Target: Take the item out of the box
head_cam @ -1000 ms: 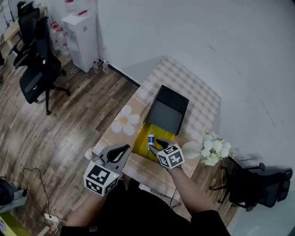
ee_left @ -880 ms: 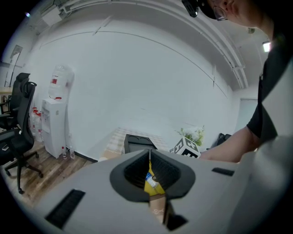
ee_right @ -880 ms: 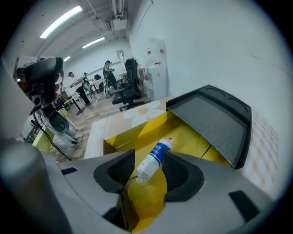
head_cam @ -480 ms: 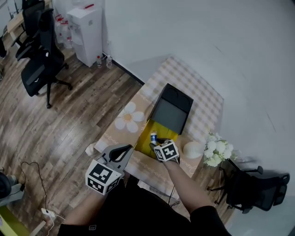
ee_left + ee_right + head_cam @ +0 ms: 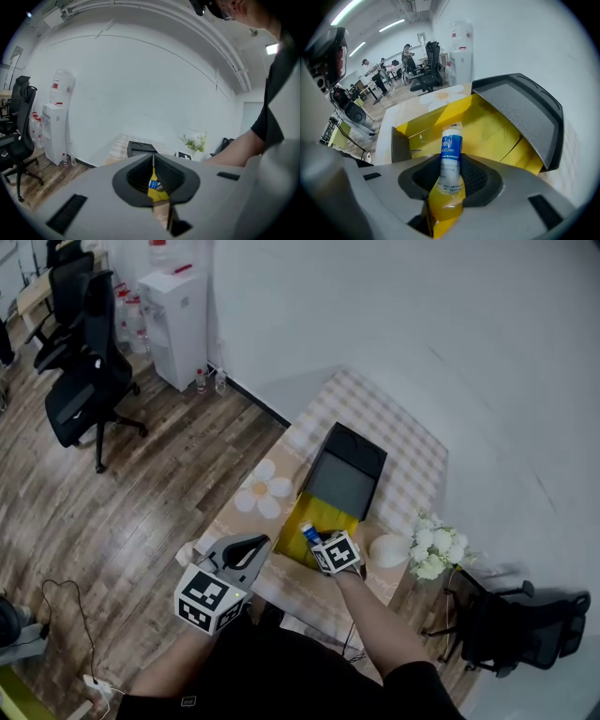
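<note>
Step in hand: the grasp. Right gripper (image 5: 315, 539) reaches down into the open yellow box (image 5: 330, 514). Its jaws have just been closing, and we read them as clamped on the upright blue-and-white tube (image 5: 451, 146) inside the box. Left gripper (image 5: 255, 542): jaws together, empty, off the table's near edge. Next, we judge: a straight lift clear of the walls and black lid (image 5: 349, 474). Surface: checked-cloth table (image 5: 398, 432), white flowers (image 5: 433, 546). Room: wood floor (image 5: 141, 493), office chairs (image 5: 82, 381), water dispenser (image 5: 176, 320)

Your left gripper (image 5: 153, 161) empty, jaws closed tip to tip, yellow box (image 5: 157, 193) and blue-labelled item (image 5: 153, 184) glimpsed through the gap below the tips, black lid (image 5: 141, 148) standing mid-tabletop, white flowers (image 5: 196, 142) near the right edge, water dispenser (image 5: 55, 126) far left.
</note>
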Action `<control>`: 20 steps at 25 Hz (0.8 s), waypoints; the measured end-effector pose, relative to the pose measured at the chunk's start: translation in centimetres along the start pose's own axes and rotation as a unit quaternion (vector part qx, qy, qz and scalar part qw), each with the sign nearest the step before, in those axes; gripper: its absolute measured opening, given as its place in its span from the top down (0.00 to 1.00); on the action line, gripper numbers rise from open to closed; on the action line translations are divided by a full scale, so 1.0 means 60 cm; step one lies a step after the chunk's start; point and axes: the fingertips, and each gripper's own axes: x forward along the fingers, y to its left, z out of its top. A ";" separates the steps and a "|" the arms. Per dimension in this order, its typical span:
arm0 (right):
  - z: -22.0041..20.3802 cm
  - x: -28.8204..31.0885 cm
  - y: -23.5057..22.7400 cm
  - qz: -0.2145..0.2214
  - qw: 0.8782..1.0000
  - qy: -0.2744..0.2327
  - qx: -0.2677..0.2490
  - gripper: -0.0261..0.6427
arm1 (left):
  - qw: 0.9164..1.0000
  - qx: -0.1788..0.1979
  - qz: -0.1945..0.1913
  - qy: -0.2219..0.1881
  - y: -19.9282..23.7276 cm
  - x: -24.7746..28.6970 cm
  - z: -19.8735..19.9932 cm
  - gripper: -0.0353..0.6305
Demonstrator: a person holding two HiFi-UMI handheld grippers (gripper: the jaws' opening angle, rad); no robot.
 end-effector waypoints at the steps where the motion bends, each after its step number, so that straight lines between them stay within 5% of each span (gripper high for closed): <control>1: 0.002 -0.008 -0.001 0.000 1.000 -0.007 0.004 0.75 | 1.000 0.002 -0.002 -0.001 -0.001 0.000 0.002 0.91; 11: 0.051 -0.141 -0.023 -0.012 0.991 -0.131 0.037 0.75 | 0.998 0.039 -0.048 0.006 -0.041 0.034 0.040 0.91; 20: 0.109 -0.309 -0.001 0.000 0.960 -0.279 0.033 0.75 | 0.993 0.091 -0.081 0.002 -0.104 0.052 0.100 0.91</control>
